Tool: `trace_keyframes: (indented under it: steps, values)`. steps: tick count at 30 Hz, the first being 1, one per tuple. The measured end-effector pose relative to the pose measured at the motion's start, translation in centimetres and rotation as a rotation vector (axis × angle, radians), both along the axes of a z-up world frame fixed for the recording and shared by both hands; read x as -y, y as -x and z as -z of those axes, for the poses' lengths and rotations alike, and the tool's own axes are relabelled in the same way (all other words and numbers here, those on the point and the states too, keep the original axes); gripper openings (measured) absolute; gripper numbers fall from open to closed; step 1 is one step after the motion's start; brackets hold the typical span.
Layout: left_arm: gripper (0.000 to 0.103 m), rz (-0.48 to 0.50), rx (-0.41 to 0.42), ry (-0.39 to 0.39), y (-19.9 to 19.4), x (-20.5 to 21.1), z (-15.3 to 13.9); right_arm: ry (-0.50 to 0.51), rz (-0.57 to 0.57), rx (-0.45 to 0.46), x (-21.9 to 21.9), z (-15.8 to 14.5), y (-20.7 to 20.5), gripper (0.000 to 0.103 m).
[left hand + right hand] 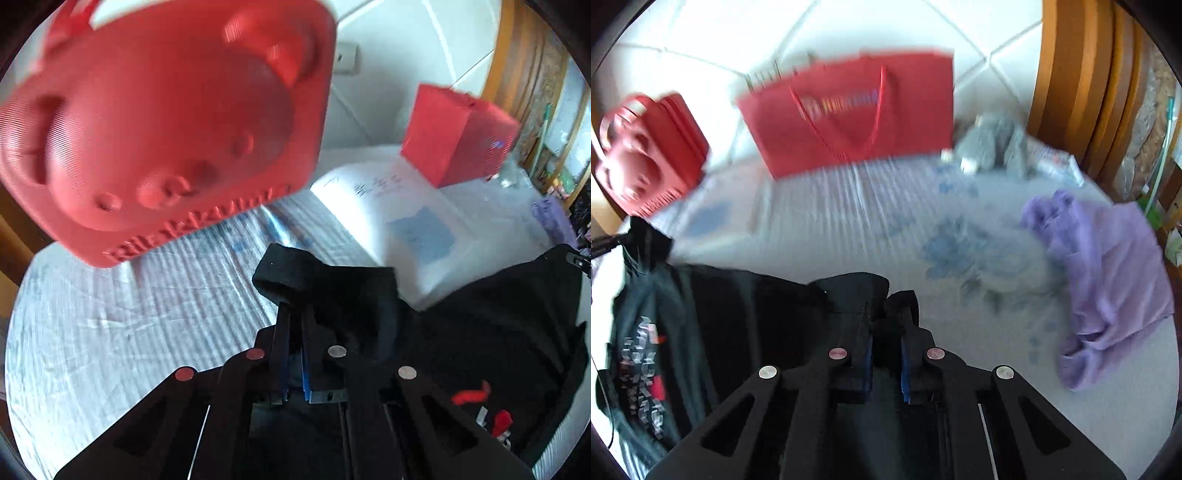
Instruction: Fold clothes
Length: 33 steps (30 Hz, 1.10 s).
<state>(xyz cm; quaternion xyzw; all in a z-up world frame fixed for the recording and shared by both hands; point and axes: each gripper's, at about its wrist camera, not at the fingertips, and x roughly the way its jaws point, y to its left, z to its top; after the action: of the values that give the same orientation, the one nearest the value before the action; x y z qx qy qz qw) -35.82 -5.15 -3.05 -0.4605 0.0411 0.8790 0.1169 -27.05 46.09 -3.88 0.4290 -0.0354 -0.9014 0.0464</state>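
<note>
A black T-shirt (498, 332) with a red and white print hangs between my two grippers above a bed. My left gripper (295, 314) is shut on a folded black hem of the shirt. My right gripper (886, 314) is shut on another part of the same black T-shirt (738, 314), whose print (642, 376) shows at the left. The red body of the other gripper (159, 122) fills the upper left of the left wrist view and shows small in the right wrist view (646, 155). A purple garment (1108, 280) lies crumpled on the bed at the right.
The bed has a pale striped and flowered sheet (849, 221). A red paper bag (857, 110) stands at the back against the white wall. A grey soft toy (993, 144) lies beside it. A white pillow (406, 214) is on the bed. Wooden furniture (1078, 81) stands right.
</note>
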Motion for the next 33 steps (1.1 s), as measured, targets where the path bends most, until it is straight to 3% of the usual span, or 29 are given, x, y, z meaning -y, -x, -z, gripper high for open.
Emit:
trace_keyframes:
  steps: [3,6,9,13,15,17,19,21,22,24,29,33]
  values:
    - [0.004,0.041,-0.033,-0.011,-4.8,0.1,-2.9,0.022,0.015,0.022,-0.9,-0.1,-3.0,0.010]
    - [0.004,0.084,0.000,-0.026,-9.9,-0.6,-4.1,0.036,0.036,0.078,-1.7,0.6,-5.8,0.010]
    - [0.005,0.109,0.109,0.002,-16.3,-0.5,-2.6,0.050,0.057,0.133,-2.4,1.4,-8.7,0.011]
    - [0.005,0.069,0.330,0.024,-20.8,1.0,1.5,0.068,0.085,0.208,-3.5,2.4,-12.5,0.034]
    - [0.005,0.030,0.350,0.019,-22.0,1.8,1.6,0.076,0.100,0.217,-3.9,2.3,-13.9,0.037]
    - [0.007,-0.005,0.319,-0.027,-22.5,2.5,0.3,0.078,0.113,0.191,-4.0,1.3,-14.9,0.038]
    - [0.015,-0.012,0.279,-0.045,-22.2,2.1,-0.7,0.078,0.123,0.161,-4.1,0.2,-15.3,0.039]
    - [0.038,-0.020,0.240,-0.064,-21.9,1.8,-1.7,0.066,0.127,0.139,-3.9,-0.9,-15.4,0.040]
    - [0.041,-0.024,0.220,-0.073,-21.8,1.6,-2.2,0.064,0.119,0.136,-3.6,-1.2,-15.3,0.040]
    - [0.041,-0.030,0.183,-0.089,-21.5,1.2,-3.1,0.046,0.081,0.120,-2.1,-2.1,-15.0,0.040]
    - [0.041,-0.039,0.206,-0.065,-19.6,0.3,-0.6,0.108,-0.101,0.090,4.9,-3.0,-13.9,0.040]
    - [0.041,-0.065,0.222,-0.044,-18.7,0.5,1.2,0.158,-0.223,0.151,13.2,-1.2,-11.8,0.040]
